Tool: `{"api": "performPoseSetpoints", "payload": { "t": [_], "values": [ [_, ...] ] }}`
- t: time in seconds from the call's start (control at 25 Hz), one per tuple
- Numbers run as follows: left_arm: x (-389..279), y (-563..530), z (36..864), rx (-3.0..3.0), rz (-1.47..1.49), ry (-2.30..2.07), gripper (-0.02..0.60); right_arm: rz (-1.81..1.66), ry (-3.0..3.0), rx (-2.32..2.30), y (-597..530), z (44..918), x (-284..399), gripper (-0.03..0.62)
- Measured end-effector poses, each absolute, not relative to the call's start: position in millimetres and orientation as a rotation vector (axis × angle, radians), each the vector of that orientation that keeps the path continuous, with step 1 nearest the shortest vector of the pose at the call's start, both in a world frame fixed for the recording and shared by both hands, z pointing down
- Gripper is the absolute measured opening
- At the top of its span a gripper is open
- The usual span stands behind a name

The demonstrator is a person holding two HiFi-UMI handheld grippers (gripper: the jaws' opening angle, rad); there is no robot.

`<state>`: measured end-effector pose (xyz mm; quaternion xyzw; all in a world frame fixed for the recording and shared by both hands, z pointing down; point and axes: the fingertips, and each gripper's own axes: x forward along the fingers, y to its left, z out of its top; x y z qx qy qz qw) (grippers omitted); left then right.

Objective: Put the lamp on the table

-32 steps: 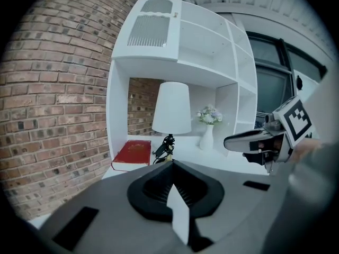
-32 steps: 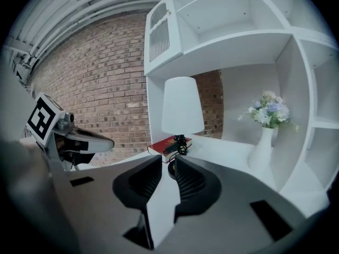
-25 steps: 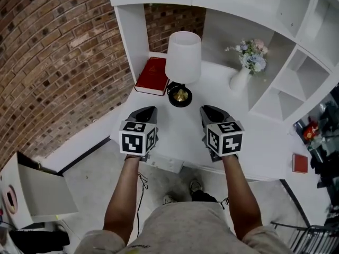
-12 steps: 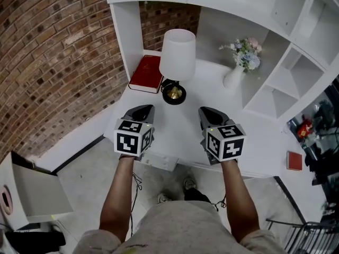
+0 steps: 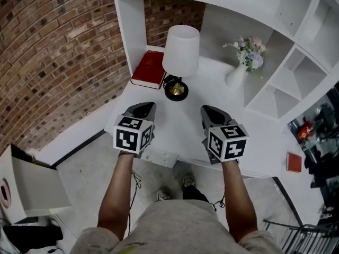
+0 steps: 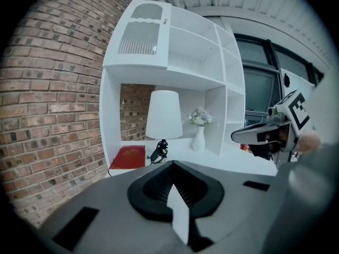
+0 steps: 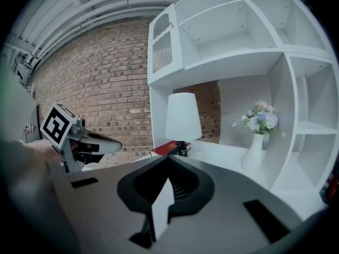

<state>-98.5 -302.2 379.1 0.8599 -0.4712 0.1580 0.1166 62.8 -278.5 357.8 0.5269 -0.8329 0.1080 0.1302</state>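
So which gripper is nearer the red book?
Left. The left gripper is almost straight in front of the book. The right gripper, jaws just closed on nothing, is farther off to the book's right, beyond the lamp.

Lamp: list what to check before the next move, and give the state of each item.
1. The lamp stands upright on the table: ok, on its base between the book and the vase.
2. The left gripper is empty: ok, jaws together on nothing.
3. The right gripper is empty: ok, its jaws have just closed with nothing between them.
4. Both grippers are clear of the lamp: ok, both are short of it, over the table's near edge.
5. The cord at the lamp's base lies free: cannot tell.
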Motion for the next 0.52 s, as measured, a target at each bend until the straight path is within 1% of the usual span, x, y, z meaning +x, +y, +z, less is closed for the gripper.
{"api": "performPoseSetpoints", "payload": {
  "t": [0.52],
  "values": [
    [-95.2,-301.0,383.1,2.509,0.465,-1.371,-0.003,0.321,-2.426,1.532,-277.3,358.1,66.0,0.003]
  ]
}}
